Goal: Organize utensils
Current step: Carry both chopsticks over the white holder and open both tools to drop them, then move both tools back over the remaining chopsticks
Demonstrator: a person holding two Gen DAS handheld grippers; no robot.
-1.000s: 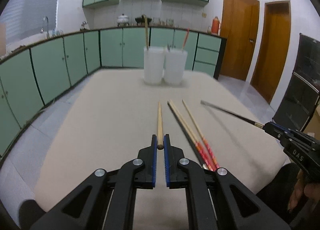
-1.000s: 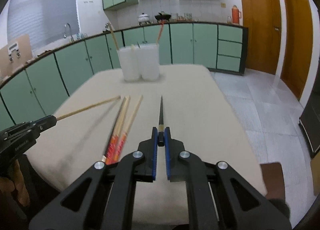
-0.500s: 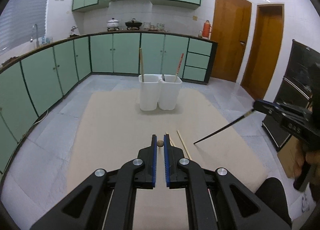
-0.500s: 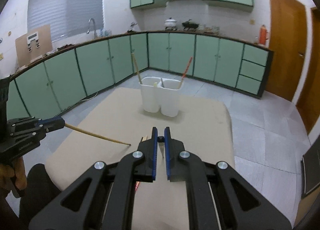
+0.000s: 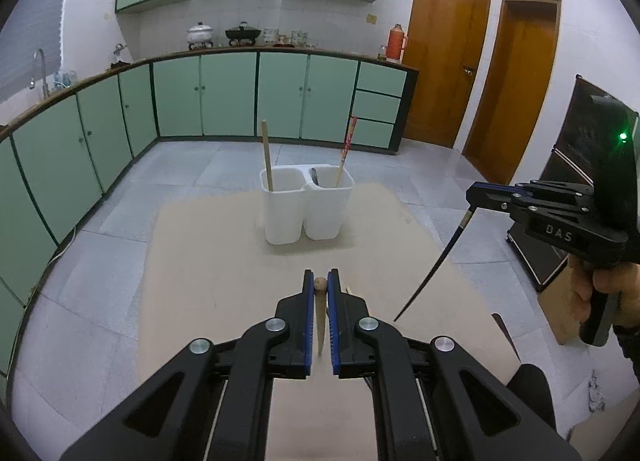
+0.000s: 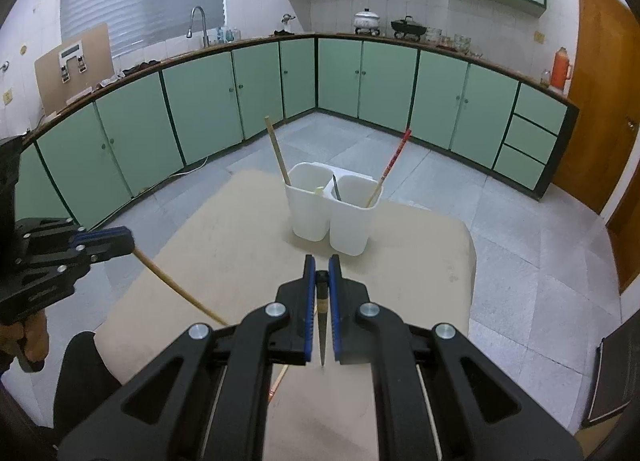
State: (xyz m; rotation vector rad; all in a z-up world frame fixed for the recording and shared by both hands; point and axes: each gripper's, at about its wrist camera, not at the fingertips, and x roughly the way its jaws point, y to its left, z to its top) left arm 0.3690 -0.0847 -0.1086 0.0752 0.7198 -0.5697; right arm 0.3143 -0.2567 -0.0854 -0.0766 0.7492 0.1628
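My left gripper (image 5: 320,287) pinches one wooden chopstick (image 5: 319,313); my right gripper (image 6: 321,277) pinches one black chopstick (image 6: 322,325); two white bins (image 5: 307,205) at centre frame.

The right gripper (image 6: 320,275) is clamping a black chopstick (image 6: 322,313) at six o'clock. At nine o'clock, the left gripper (image 6: 120,241) is gripping a wooden chopstick (image 6: 176,287). White bins (image 6: 332,209) are standing on the table (image 6: 420,261) at twelve o'clock.

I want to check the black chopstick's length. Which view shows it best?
The left wrist view: the black chopstick hangs in full side profile from the right gripper. The right wrist view shows it foreshortened between its blue pads.
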